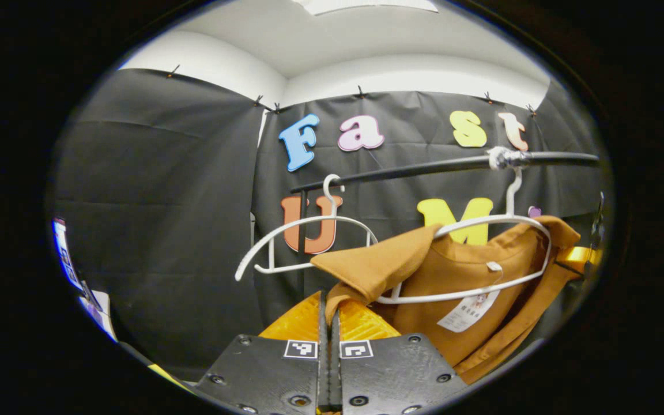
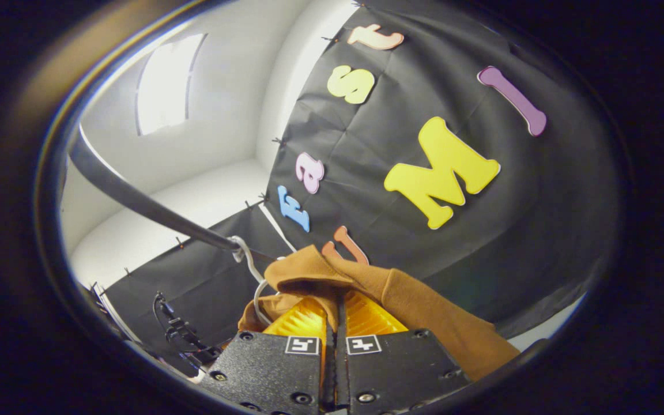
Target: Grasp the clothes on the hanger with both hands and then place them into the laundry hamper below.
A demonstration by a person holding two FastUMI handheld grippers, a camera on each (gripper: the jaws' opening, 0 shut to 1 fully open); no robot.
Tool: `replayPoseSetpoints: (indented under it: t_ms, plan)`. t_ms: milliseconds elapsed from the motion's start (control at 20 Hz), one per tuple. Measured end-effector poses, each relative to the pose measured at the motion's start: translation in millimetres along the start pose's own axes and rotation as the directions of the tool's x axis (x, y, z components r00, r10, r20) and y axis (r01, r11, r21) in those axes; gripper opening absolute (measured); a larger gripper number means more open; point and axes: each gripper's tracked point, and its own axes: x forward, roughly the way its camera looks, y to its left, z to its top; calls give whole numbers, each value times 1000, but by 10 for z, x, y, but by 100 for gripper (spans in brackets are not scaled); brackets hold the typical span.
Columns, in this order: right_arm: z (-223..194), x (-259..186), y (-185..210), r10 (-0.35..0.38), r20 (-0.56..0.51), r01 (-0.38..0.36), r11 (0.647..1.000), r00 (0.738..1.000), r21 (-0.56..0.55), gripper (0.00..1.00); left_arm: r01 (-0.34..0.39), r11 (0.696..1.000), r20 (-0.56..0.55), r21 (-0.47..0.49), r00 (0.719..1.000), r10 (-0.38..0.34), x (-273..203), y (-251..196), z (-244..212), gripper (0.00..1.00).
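Both grips made: left gripper (image 1: 329,314) is clamped on one shoulder of the brown garment (image 1: 470,271), right gripper (image 2: 335,311) on the other. Garment is partly pulled off its white hanger (image 1: 482,230), which is hung on the rail (image 1: 424,167). Left: lift clear, drop in hamper.

Hand-held gripper (image 1: 328,323): square markers, screws

Two cameras, both set very close to the brown shirt (image 1: 459,276)

The rail (image 1: 424,167) is seen level from the left gripper view; it is seen tilted, from below, in the right gripper view, and both are shared.
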Motion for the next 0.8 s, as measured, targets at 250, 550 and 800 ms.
replayPoseSetpoints:
  t_ms: [250,550,800]
  plan:
    - [326,-8,-45,-18,83,20,999,996,-27,4,-17,999,25,-46,1000,19,97,217,245,0]
    - [569,-56,-245,-81,165,87,996,983,-33,4,12,1000,-69,-19,998,-14,163,136,-165,0]
    - [595,-109,-548,-196,189,214,974,962,-80,4,48,999,-173,5,984,-46,174,85,-500,0]
